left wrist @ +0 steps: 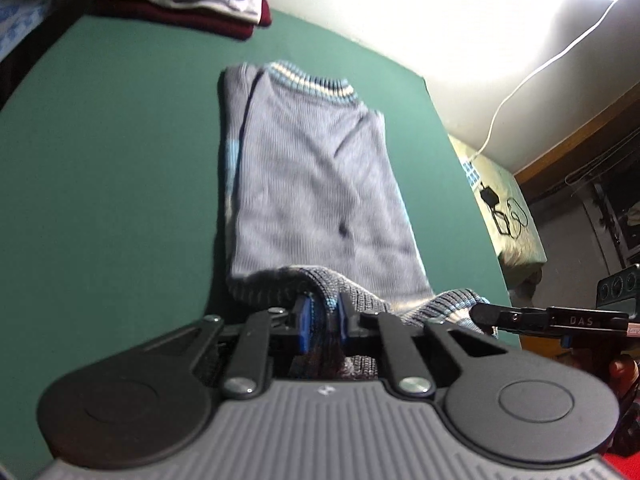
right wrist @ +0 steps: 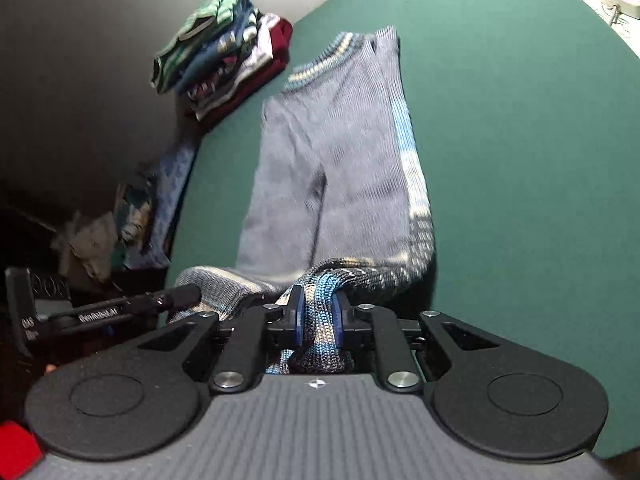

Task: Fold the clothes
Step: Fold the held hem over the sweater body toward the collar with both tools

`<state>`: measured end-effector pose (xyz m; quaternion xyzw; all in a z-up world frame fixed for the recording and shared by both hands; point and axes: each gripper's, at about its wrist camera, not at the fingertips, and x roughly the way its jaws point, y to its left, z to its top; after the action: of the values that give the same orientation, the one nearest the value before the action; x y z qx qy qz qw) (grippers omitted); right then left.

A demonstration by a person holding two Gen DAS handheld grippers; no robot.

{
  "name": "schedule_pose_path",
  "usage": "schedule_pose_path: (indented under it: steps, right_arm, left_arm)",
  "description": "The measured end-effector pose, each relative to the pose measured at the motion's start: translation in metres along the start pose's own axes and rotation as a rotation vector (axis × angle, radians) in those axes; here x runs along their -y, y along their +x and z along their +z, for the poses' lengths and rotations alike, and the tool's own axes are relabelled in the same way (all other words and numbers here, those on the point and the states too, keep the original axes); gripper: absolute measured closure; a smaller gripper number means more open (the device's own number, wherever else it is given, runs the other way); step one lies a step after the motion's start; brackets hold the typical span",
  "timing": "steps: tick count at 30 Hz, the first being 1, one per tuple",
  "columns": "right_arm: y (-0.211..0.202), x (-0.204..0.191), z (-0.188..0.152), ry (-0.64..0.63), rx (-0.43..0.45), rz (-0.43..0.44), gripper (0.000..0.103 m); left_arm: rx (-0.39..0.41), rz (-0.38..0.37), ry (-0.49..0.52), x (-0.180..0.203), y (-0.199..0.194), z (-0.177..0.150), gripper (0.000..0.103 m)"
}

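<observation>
A grey-blue knit sweater (left wrist: 316, 184) with a striped collar lies lengthwise on the green table (left wrist: 112, 168), its sides folded in. My left gripper (left wrist: 322, 316) is shut on the sweater's striped hem at the near end and lifts it a little. My right gripper (right wrist: 316, 316) is shut on the same hem, further along. In the right wrist view the sweater (right wrist: 340, 160) stretches away toward the collar. The right gripper also shows at the right edge of the left wrist view (left wrist: 480, 316), and the left gripper at the left of the right wrist view (right wrist: 192, 294).
A stack of folded clothes (left wrist: 192, 0) sits at the far corner of the table, also in the right wrist view (right wrist: 224, 52). A bed with a charger and cables (left wrist: 504, 208) lies beyond the table's right edge. More clothes (right wrist: 120, 220) lie beside the table.
</observation>
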<state>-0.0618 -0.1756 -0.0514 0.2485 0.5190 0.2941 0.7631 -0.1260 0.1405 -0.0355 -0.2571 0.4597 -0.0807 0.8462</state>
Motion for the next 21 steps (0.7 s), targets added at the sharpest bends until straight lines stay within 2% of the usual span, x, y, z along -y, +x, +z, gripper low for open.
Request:
schedule_pose_path:
  steps: [6, 11, 18, 21]
  right_arm:
    - [0.017, 0.012, 0.038, 0.044, 0.048, 0.007, 0.088]
    - [0.040, 0.030, 0.056, 0.096, 0.063, -0.019, 0.088]
    - [0.062, 0.045, 0.072, 0.132, 0.056, -0.029, 0.082]
    - [0.061, 0.039, 0.077, 0.075, 0.065, -0.030, 0.080]
  left_arm:
    - [0.031, 0.028, -0.030, -0.009, 0.020, 0.030, 0.092]
    - [0.011, 0.057, -0.124, -0.032, 0.049, 0.048, 0.092]
    - [-0.022, 0.009, -0.162, -0.048, 0.070, 0.062, 0.088]
    - [-0.042, -0.014, -0.163, -0.052, 0.072, 0.067, 0.084]
